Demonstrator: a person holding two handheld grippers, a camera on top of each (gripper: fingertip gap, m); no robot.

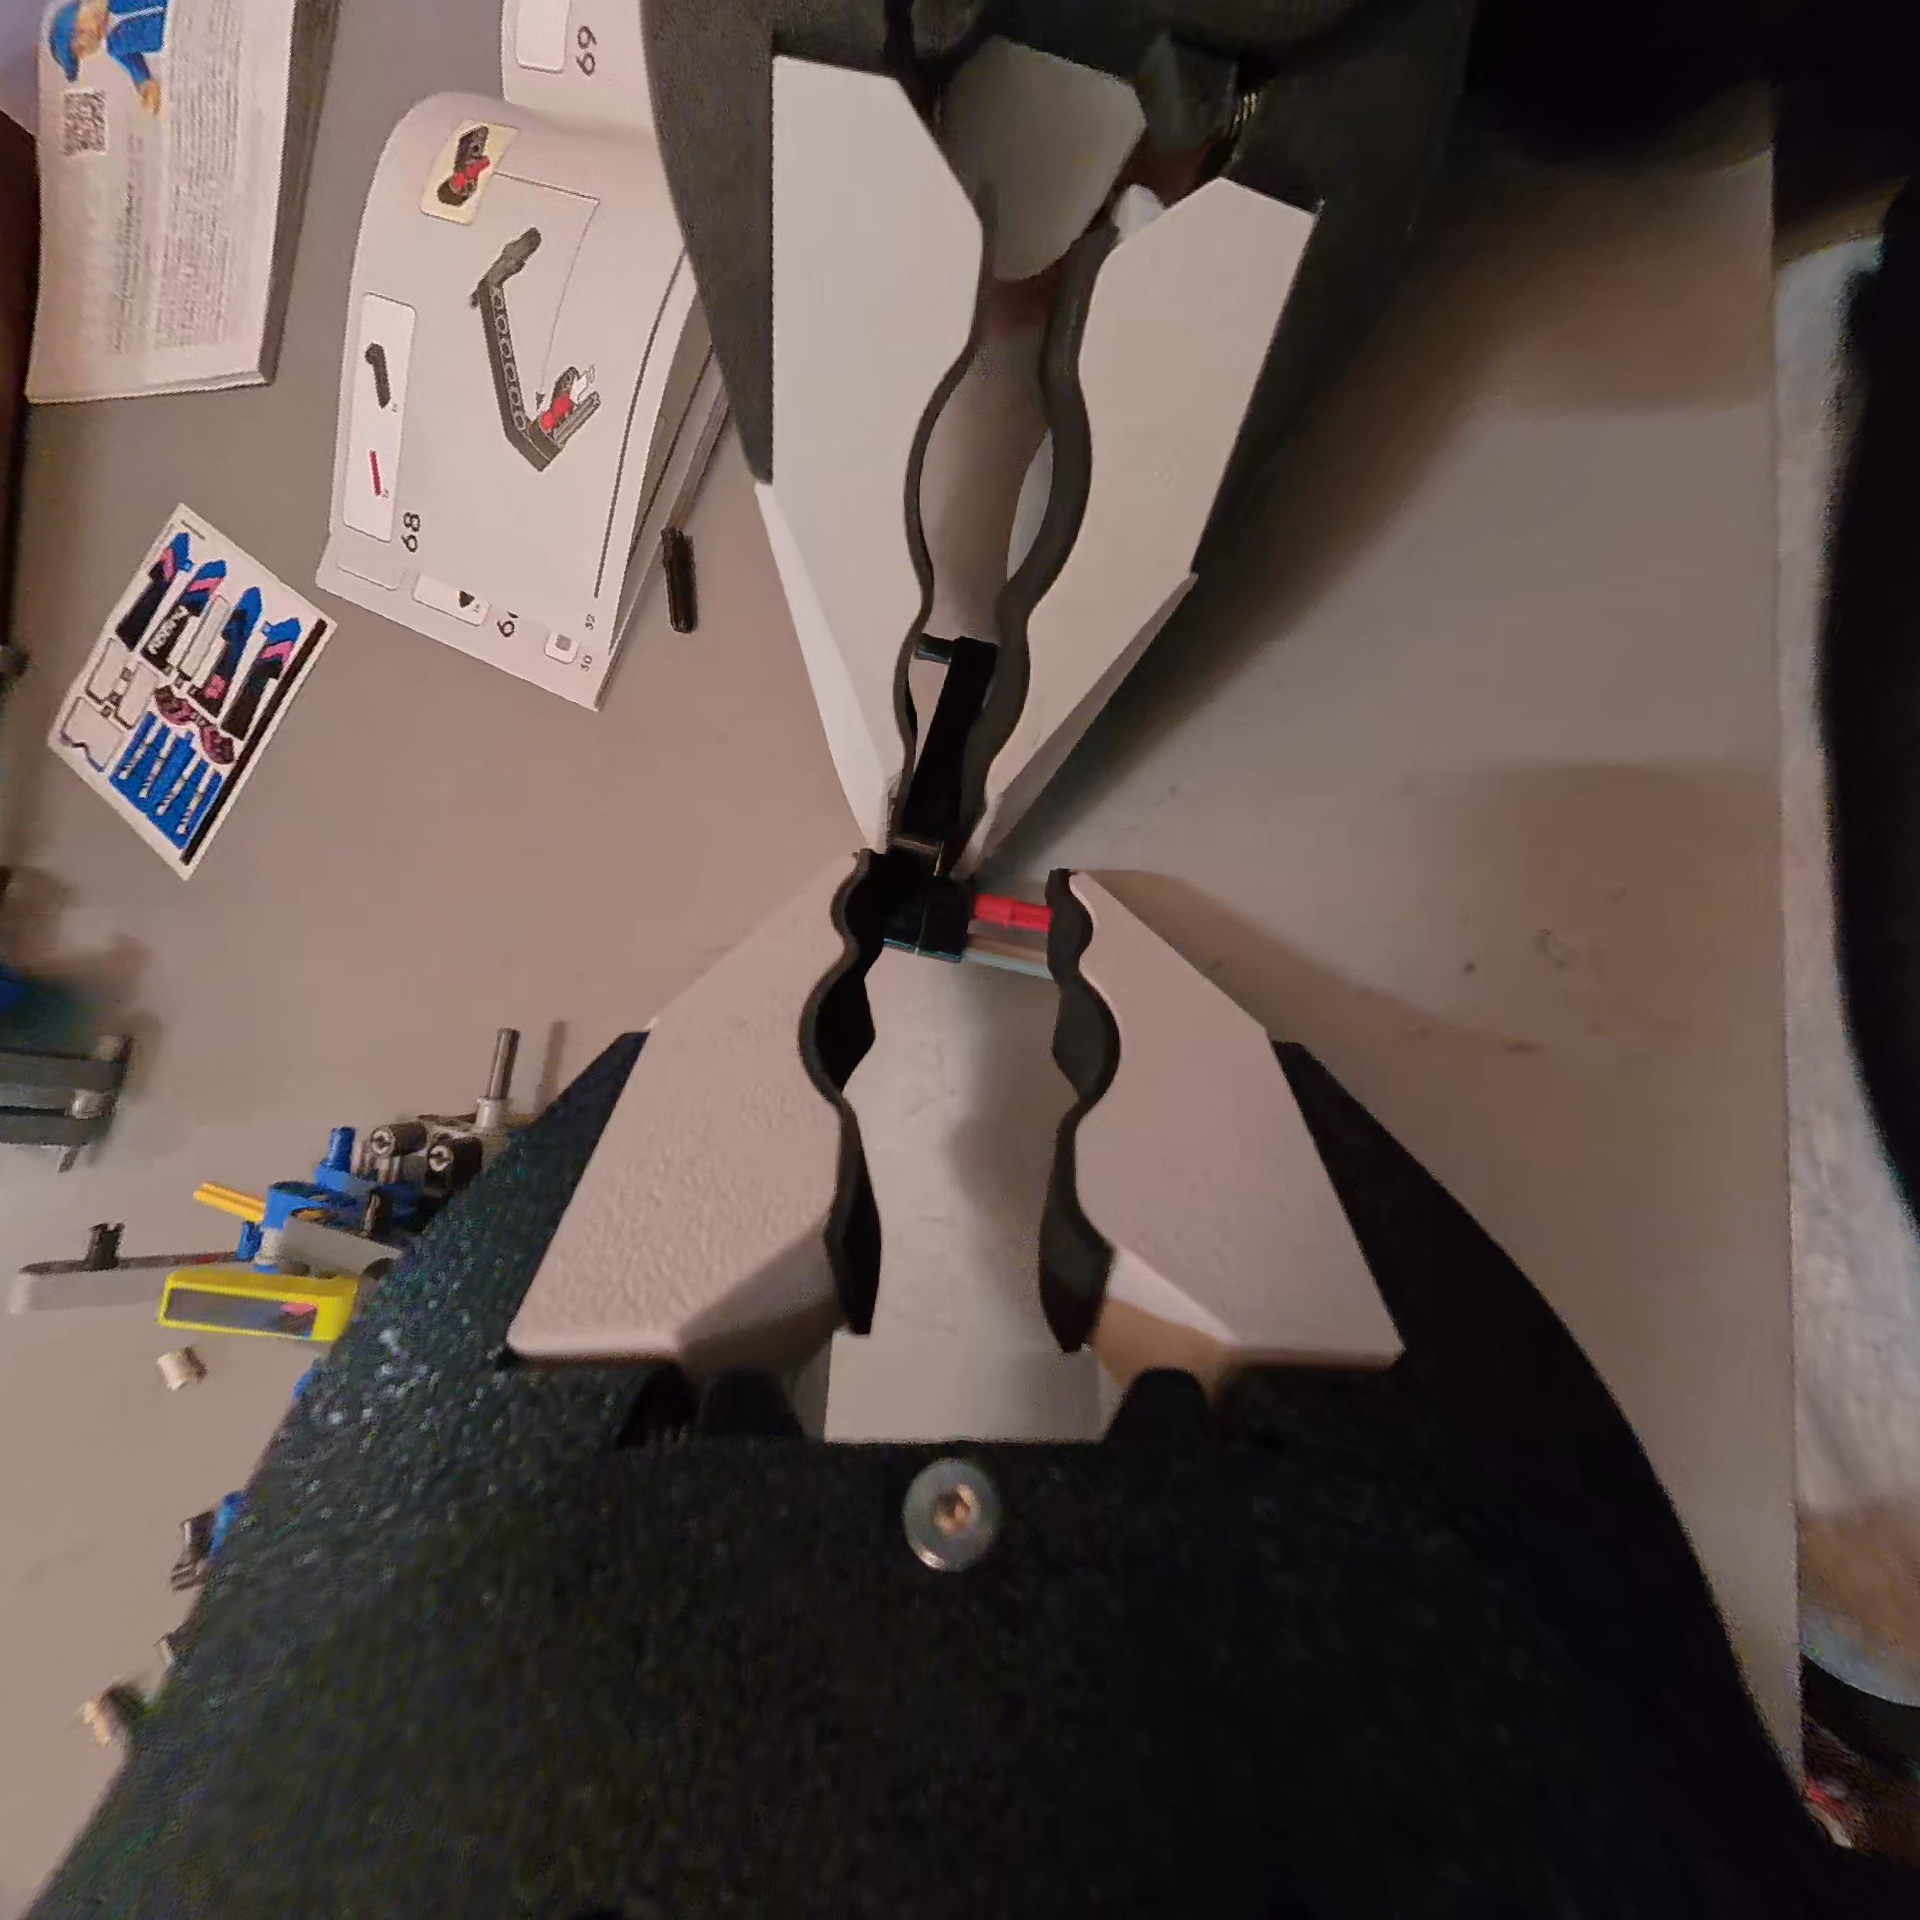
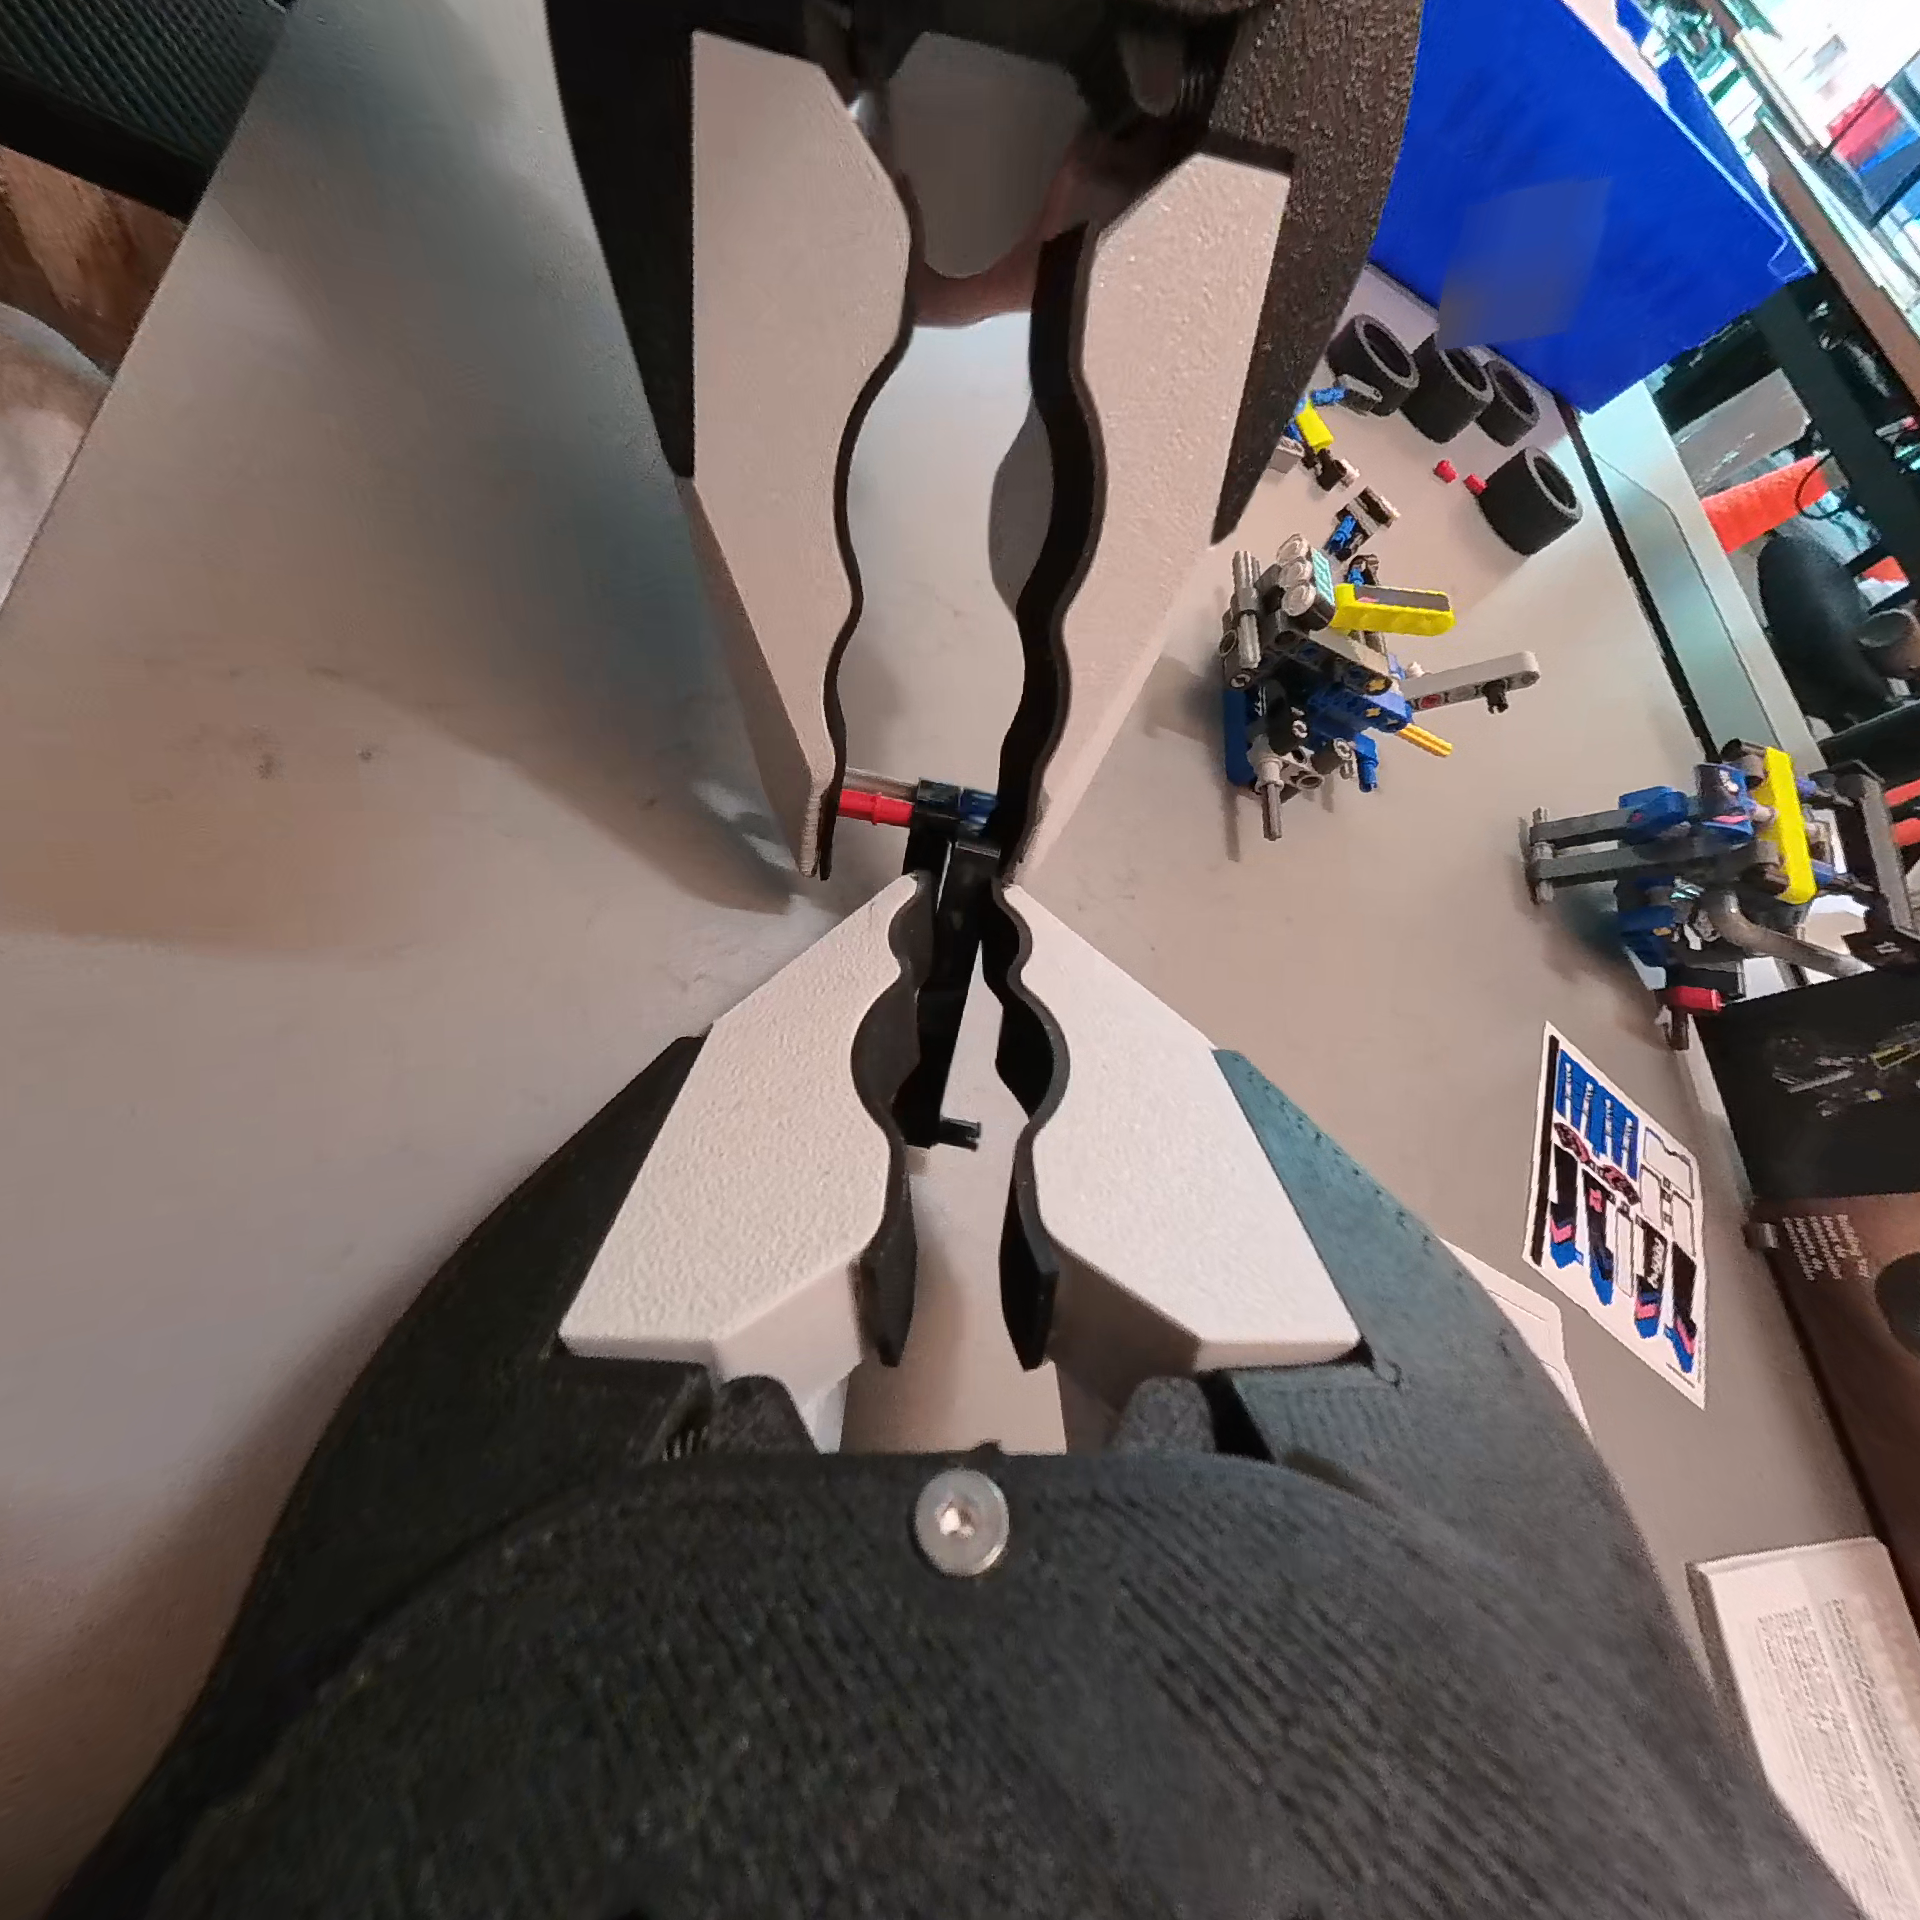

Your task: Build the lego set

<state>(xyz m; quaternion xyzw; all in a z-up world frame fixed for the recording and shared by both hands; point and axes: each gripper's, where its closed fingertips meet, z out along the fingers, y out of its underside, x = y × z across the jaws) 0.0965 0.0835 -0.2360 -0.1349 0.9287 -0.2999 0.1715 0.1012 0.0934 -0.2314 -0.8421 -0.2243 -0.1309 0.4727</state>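
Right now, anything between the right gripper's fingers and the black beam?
Nothing visible. The right gripper has its fingers closed on the black beam. The left gripper holds the small black-and-red assembly at the beam's tip.

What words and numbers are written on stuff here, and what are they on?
I won't read writing aloud; these things carry it:
Open instruction booklet: large printed page and step numbers, legible.
White leaflet: dense small print, too blurred.
Sticker sheet: tiny lettering, too small.
Dark box: pale print, blurred.
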